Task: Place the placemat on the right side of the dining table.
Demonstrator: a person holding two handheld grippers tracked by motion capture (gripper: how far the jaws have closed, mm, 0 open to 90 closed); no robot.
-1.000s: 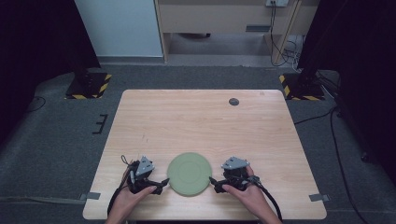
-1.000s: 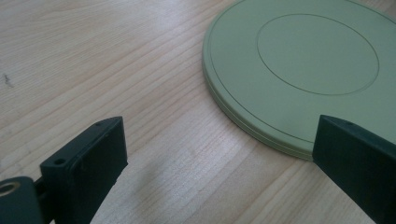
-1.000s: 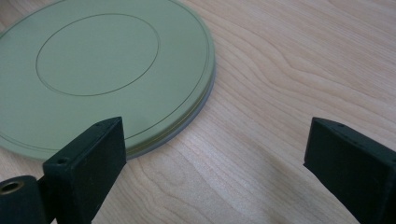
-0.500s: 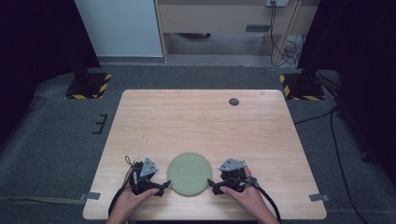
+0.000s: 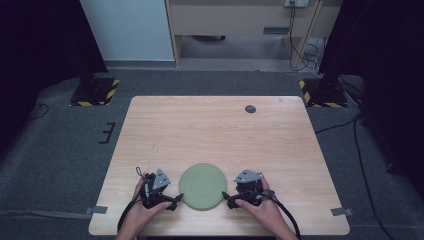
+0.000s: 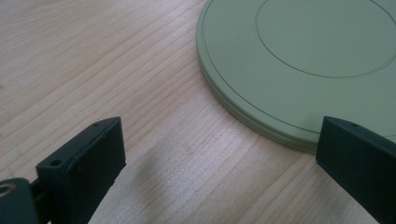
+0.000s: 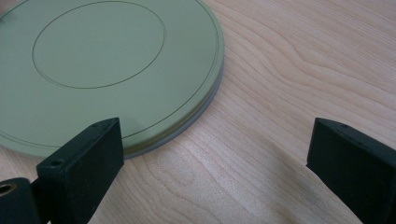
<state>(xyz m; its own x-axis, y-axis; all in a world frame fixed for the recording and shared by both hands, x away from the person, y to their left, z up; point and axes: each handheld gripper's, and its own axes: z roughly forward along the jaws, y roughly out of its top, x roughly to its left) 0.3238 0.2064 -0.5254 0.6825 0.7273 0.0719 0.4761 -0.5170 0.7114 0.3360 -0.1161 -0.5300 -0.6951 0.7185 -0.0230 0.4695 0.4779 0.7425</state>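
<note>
A round pale green plate [image 5: 202, 186] lies flat on the wooden table [image 5: 215, 135] close to its near edge. My left gripper [image 5: 175, 201] rests on the table just left of the plate, jaws open and pointing at its rim. My right gripper [image 5: 228, 200] rests just right of it, also open. In the left gripper view the plate [image 6: 303, 51] fills the upper right, and my left gripper [image 6: 224, 140] has its right jaw at the plate's edge. In the right gripper view the plate [image 7: 98, 60] lies at the upper left, and my right gripper [image 7: 219, 140] has its left jaw over the rim.
A small dark round disc [image 5: 250, 108] sits near the table's far edge, right of centre. Bare wood stretches between it and the plate. Black stands with striped bases [image 5: 95, 92] flank the far corners on the grey floor.
</note>
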